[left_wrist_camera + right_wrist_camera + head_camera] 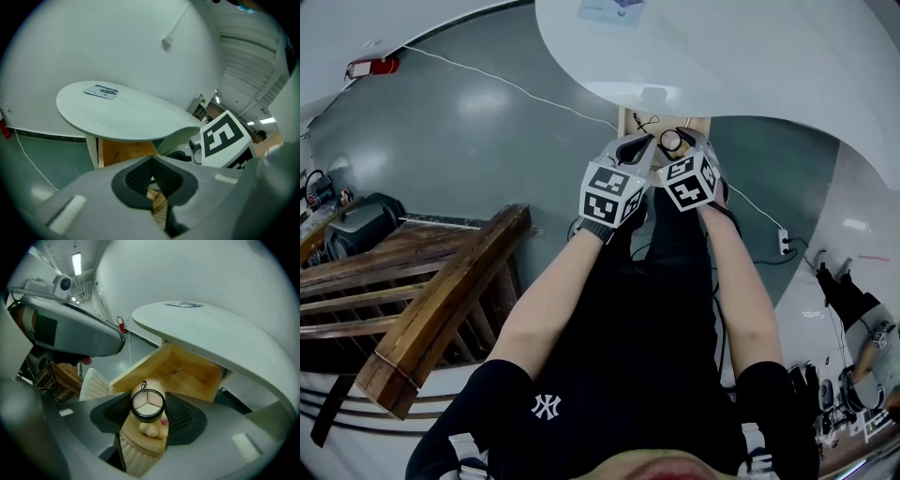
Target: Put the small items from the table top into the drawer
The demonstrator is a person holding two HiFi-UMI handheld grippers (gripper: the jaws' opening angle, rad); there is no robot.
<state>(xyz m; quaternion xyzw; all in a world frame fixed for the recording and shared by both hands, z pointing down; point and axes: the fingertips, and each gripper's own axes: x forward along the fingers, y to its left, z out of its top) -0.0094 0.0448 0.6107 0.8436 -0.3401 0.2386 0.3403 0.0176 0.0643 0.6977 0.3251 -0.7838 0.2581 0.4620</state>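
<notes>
White oval surface ahead of the left claw carries a flat card, so that looks left to do; this claw's jaws are nearly together with nothing clearly clamped. Right claw is clamped on a round compact, not yet released, with the open wooden drawer just ahead. Drawer looks roomy, but the surface's overhang above it and the neighbouring claw just beside likely make entry tight.

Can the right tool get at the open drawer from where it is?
Probably yes: the drawer stands open just ahead of the right tool, which grips a compact, with nothing seen between them.
</notes>
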